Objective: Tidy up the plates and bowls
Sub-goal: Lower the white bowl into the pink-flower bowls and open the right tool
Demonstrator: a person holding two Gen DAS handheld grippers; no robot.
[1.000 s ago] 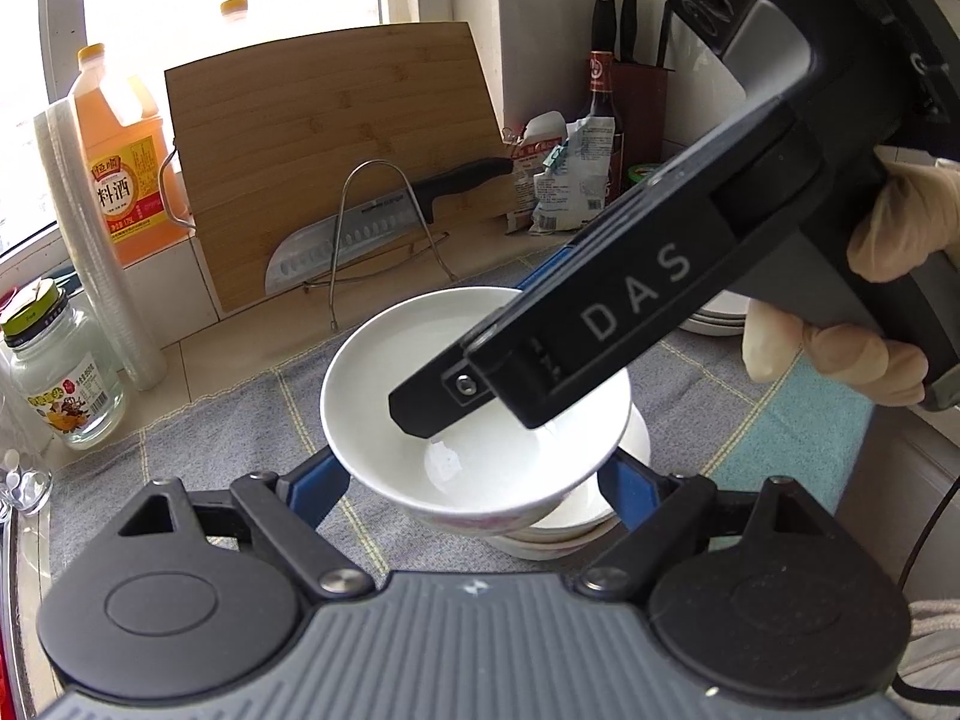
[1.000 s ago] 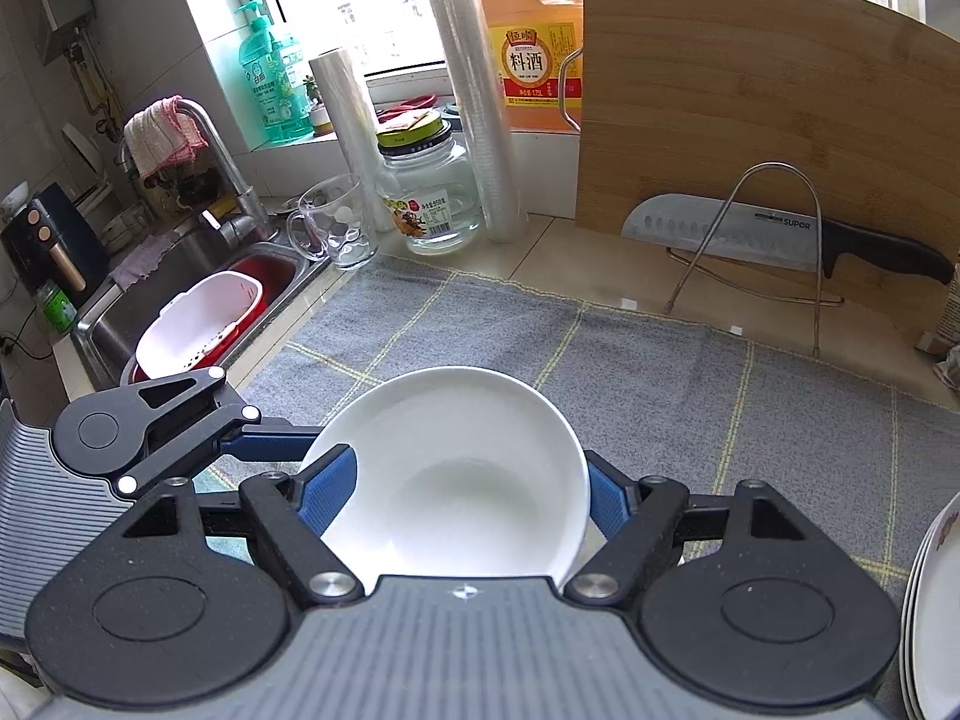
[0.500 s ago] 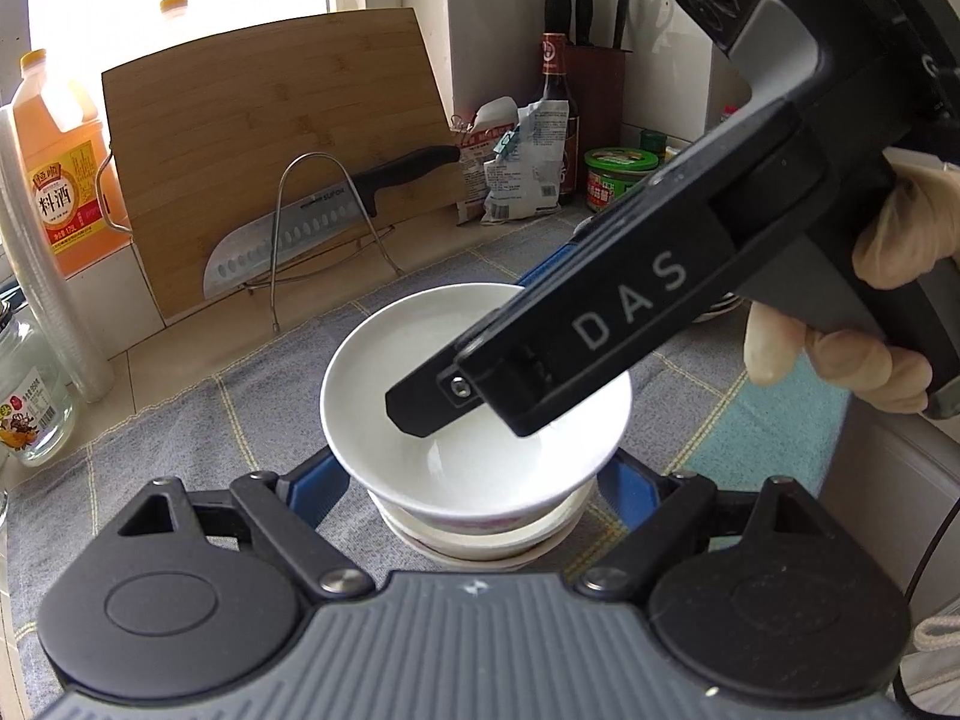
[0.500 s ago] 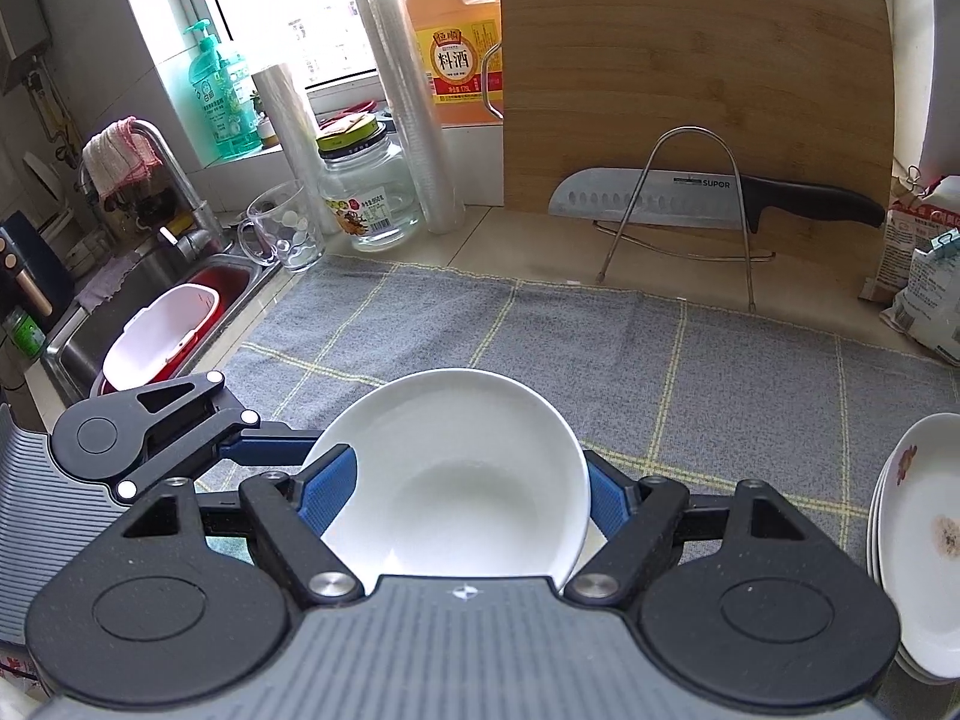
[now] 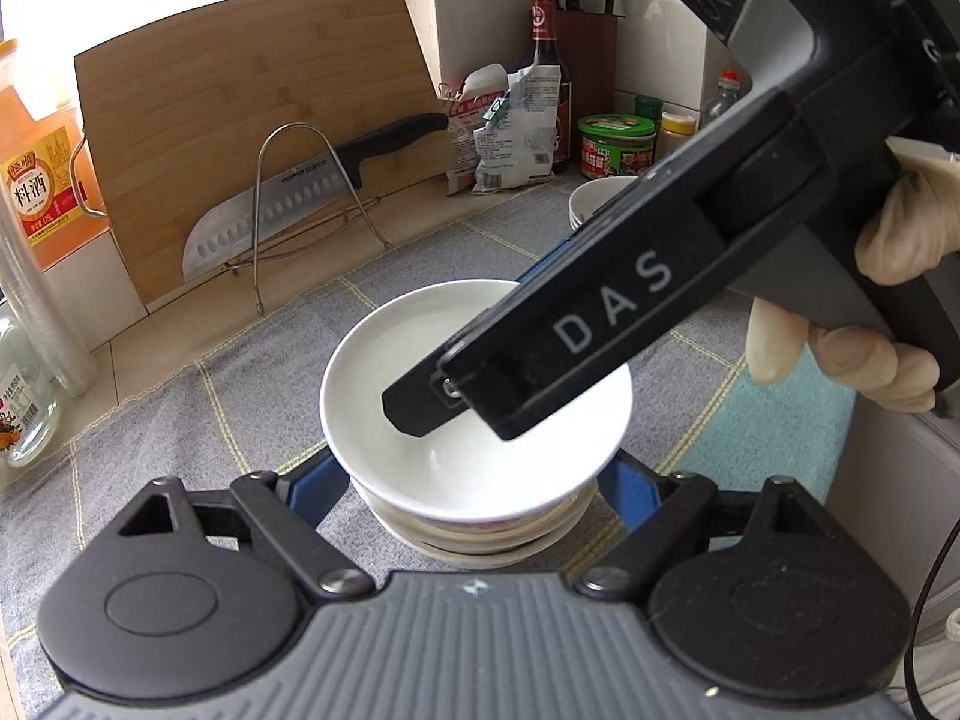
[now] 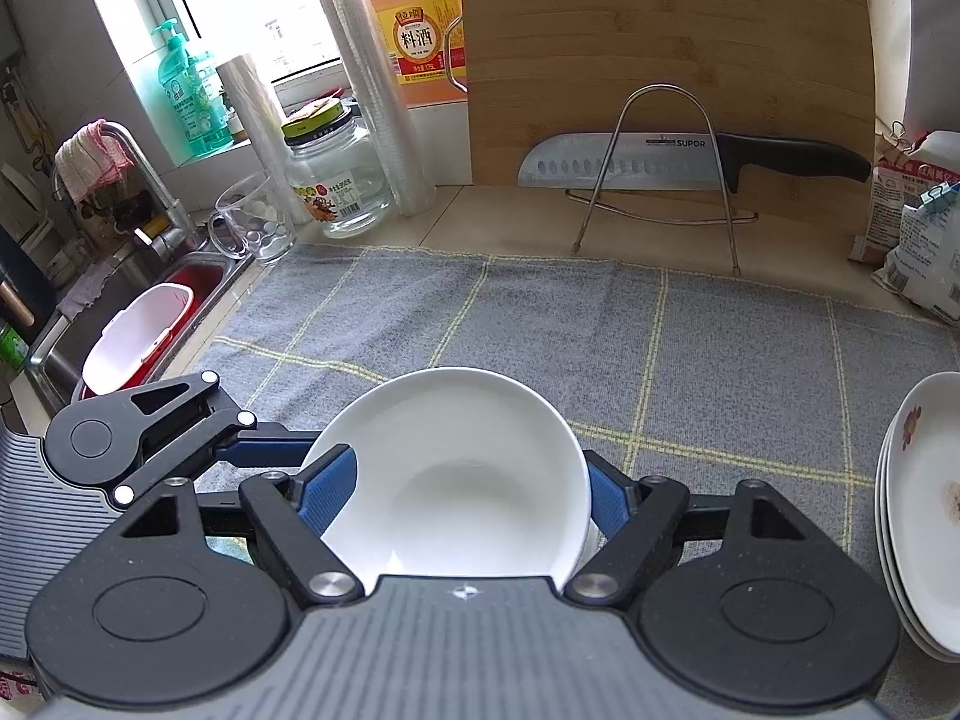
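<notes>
White bowl, between right gripper fingers

- We see the white bowl, carried between both grippers, now down on the stack of bowls, apparently resting there.
- The stack of plates has come into our right wrist view.
</notes>
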